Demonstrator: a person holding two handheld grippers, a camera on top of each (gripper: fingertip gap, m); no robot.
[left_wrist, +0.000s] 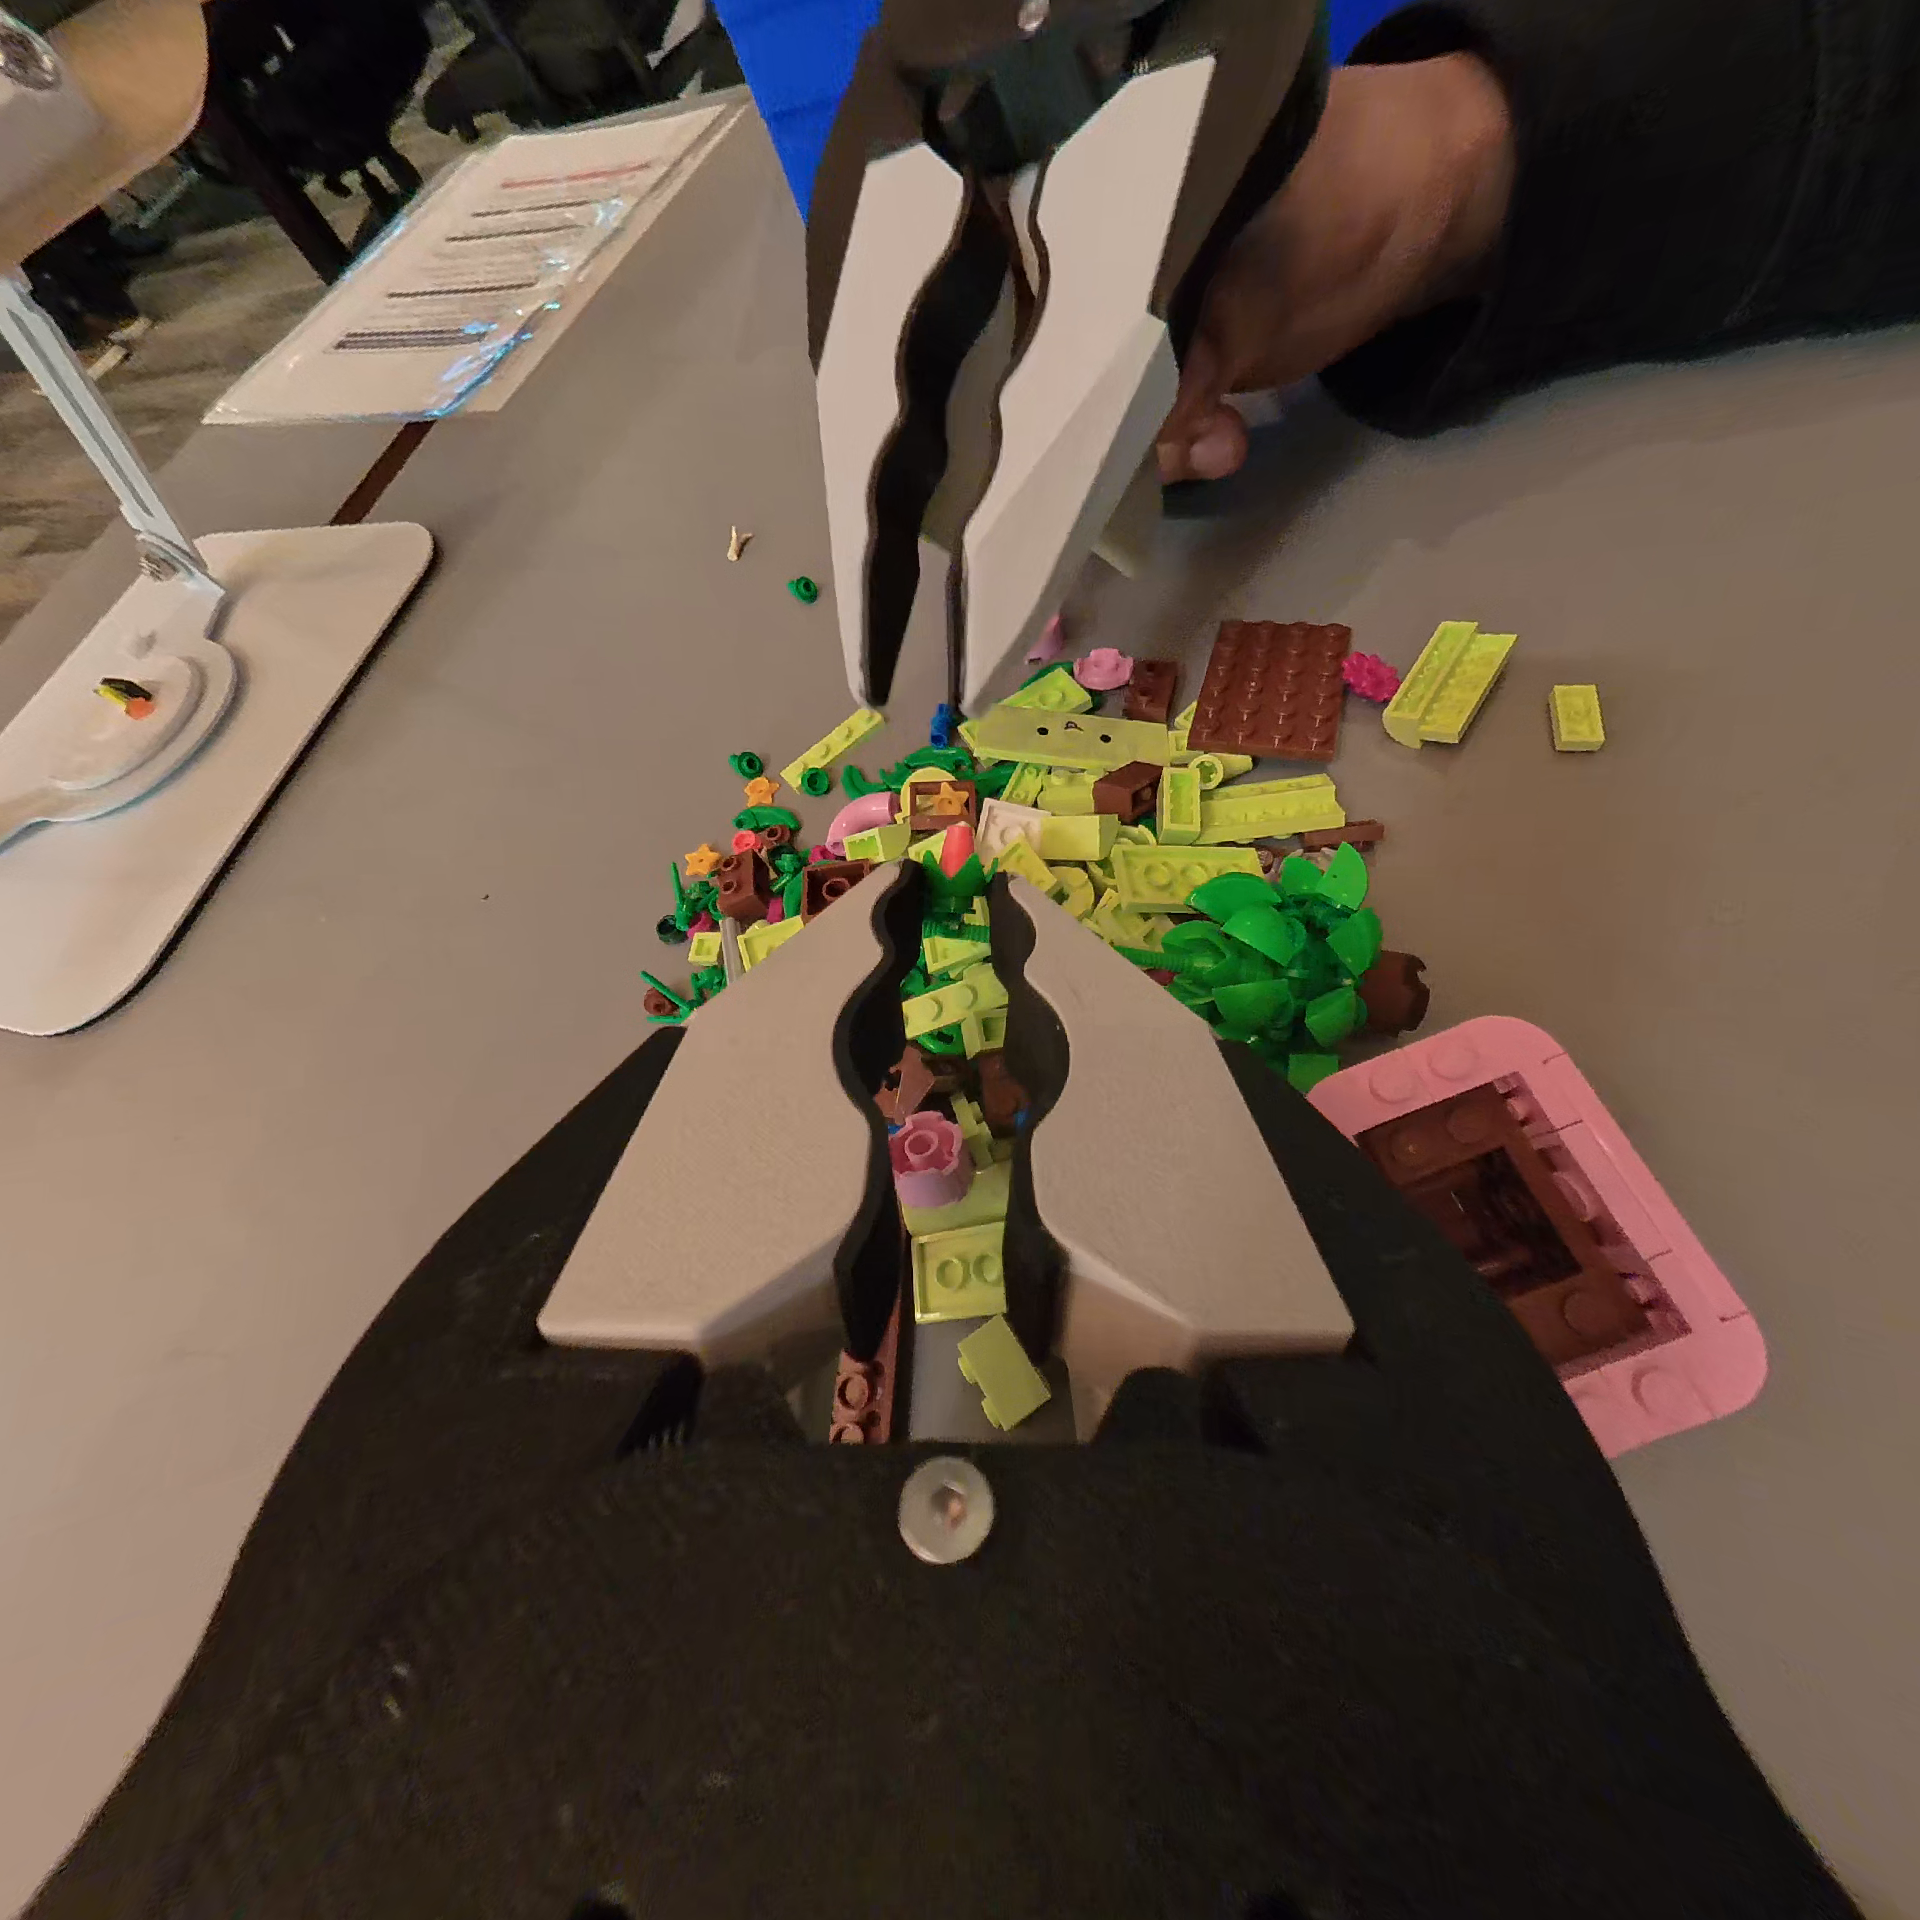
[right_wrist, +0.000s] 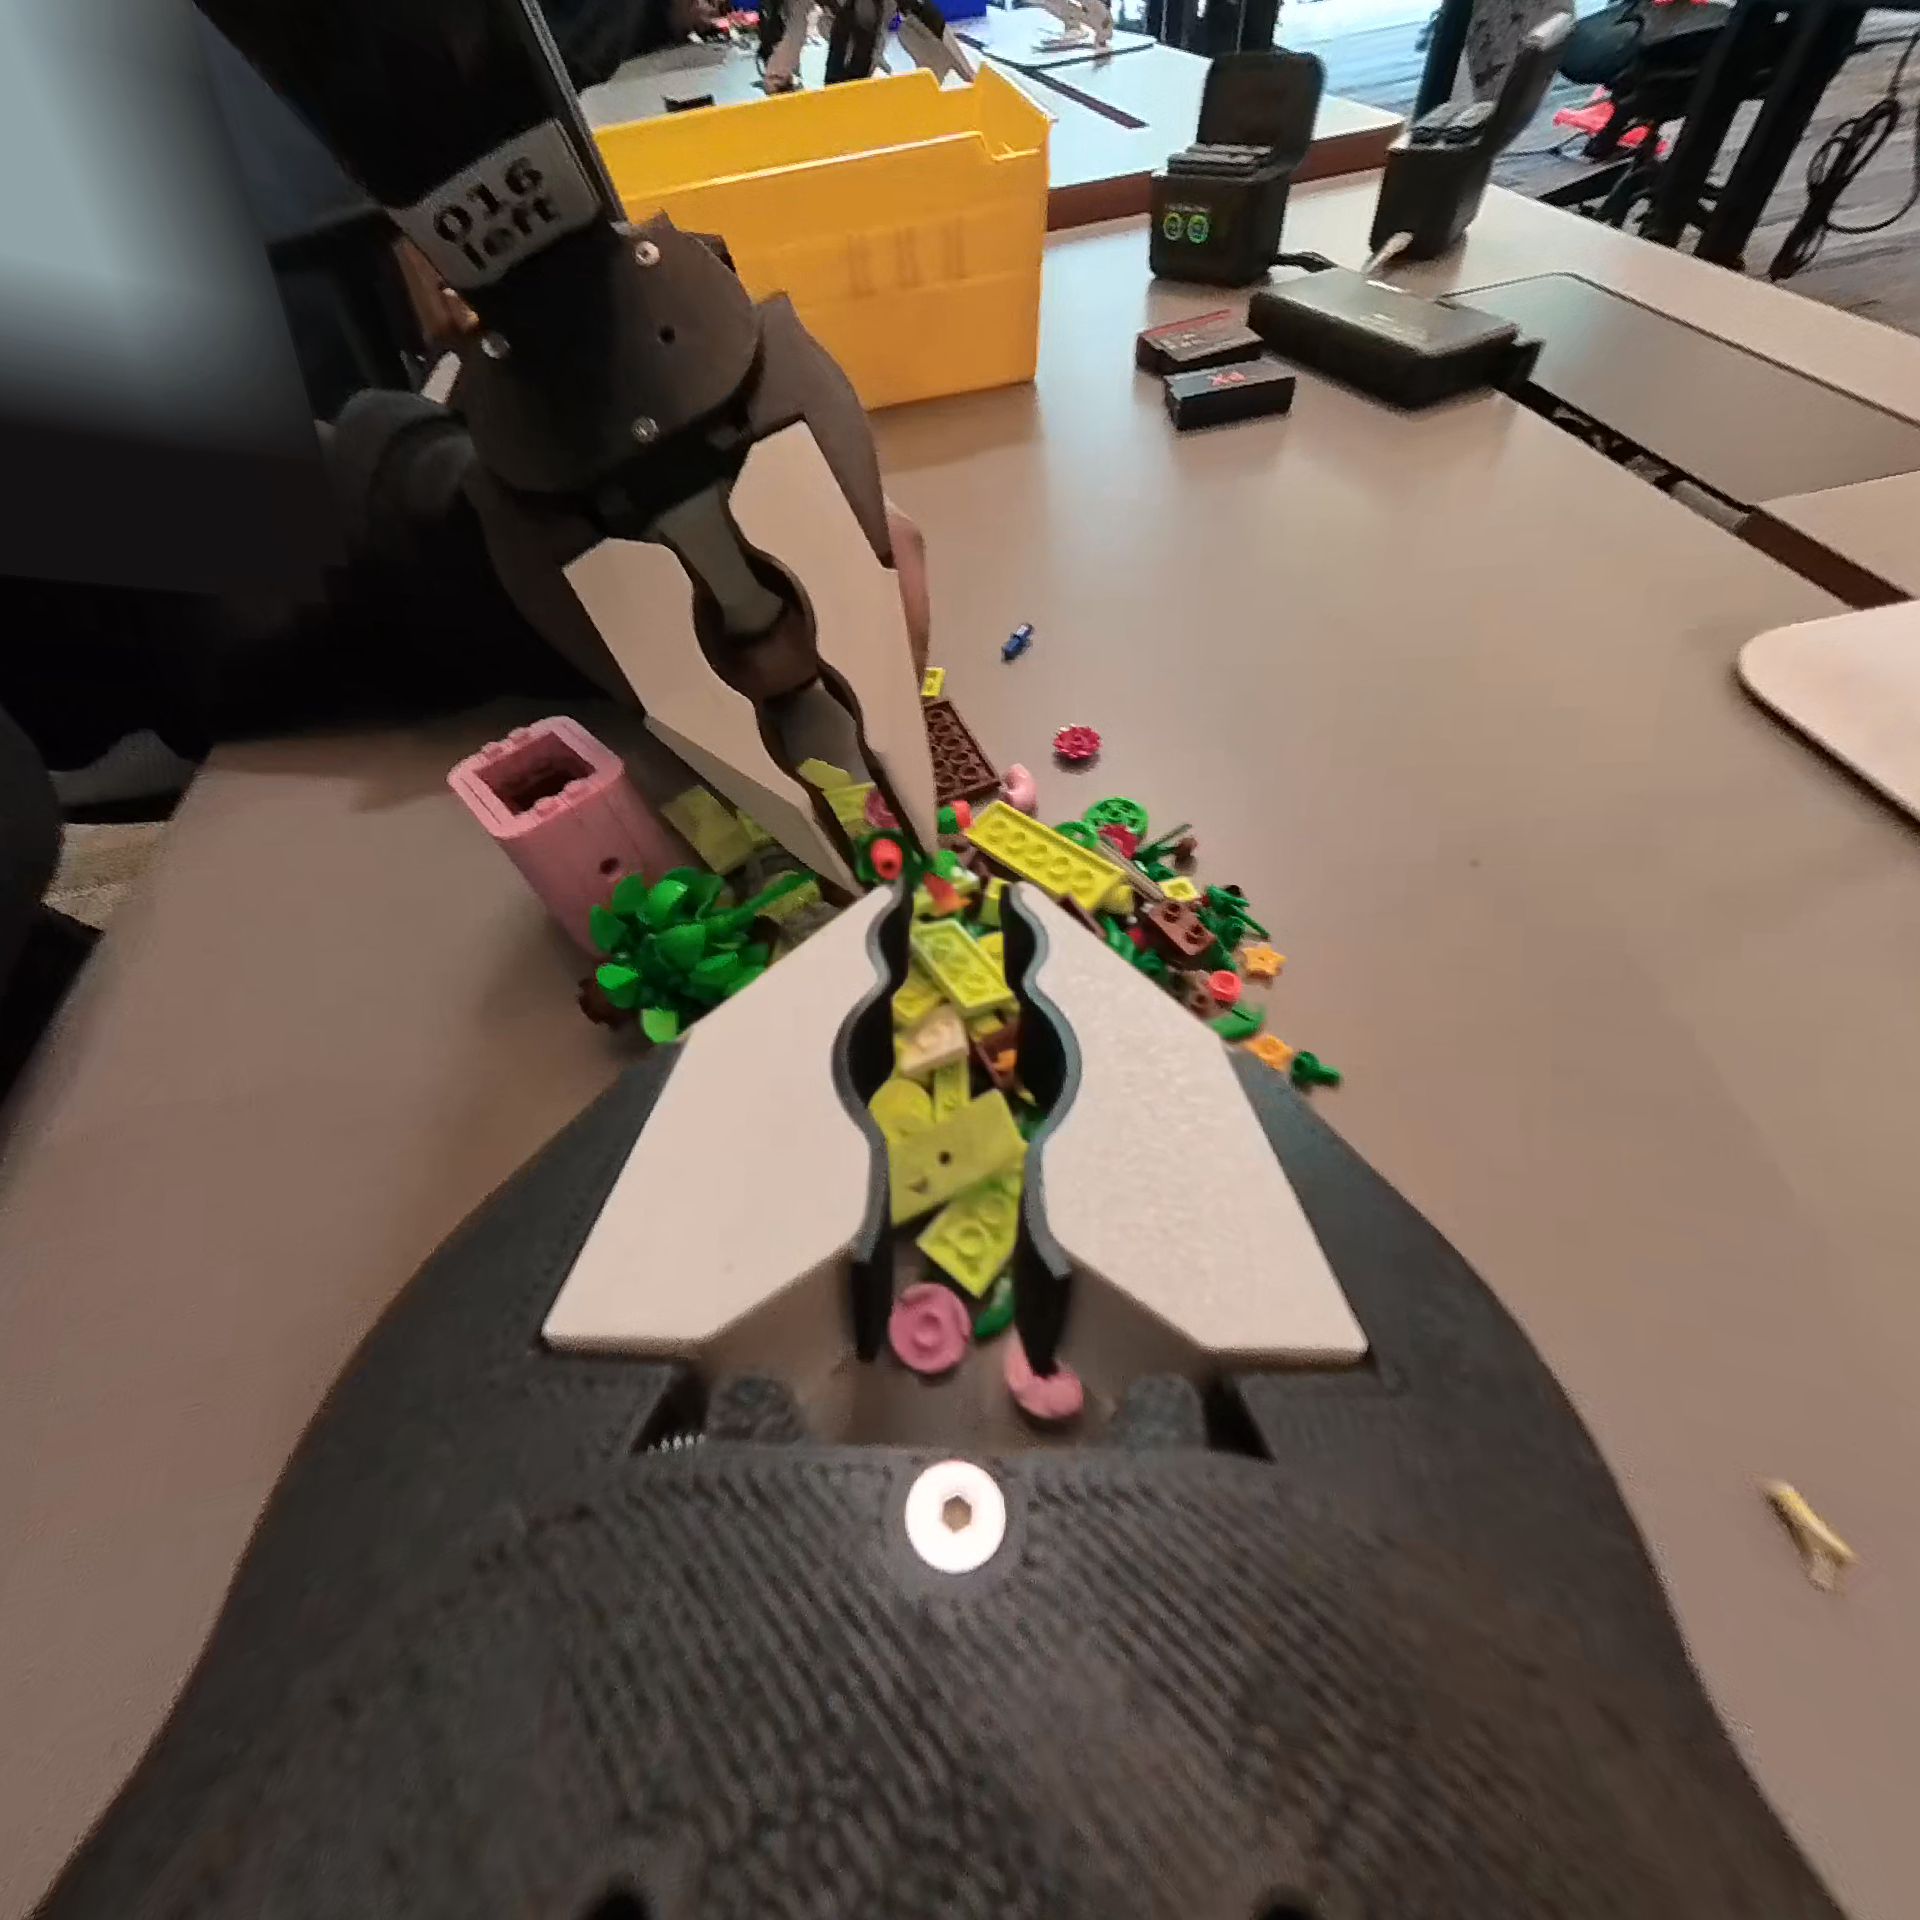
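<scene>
Both tools—left (left_wrist: 954, 878), right (right_wrist: 948, 899)—hover slightly parted over the brick pile (left_wrist: 1049, 831).

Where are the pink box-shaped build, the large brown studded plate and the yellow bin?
pink box-shaped build (left_wrist: 1455, 1070): left wrist view, top rim.
large brown studded plate (left_wrist: 1273, 691): left wrist view, studded face.
yellow bin (right_wrist: 894, 260): right wrist view, front wall.

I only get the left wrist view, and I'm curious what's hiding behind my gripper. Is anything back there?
Observer: Yes, a yellow bin stands on the table behind the left gripper.
Operator: Cool! Anything near it?
Observer: Two small black boxes lie on the table past the bin.
Operator: Is the pink pot lying down?
Observer: No, the pink pot stands upright, with tall pink sides.
</scene>
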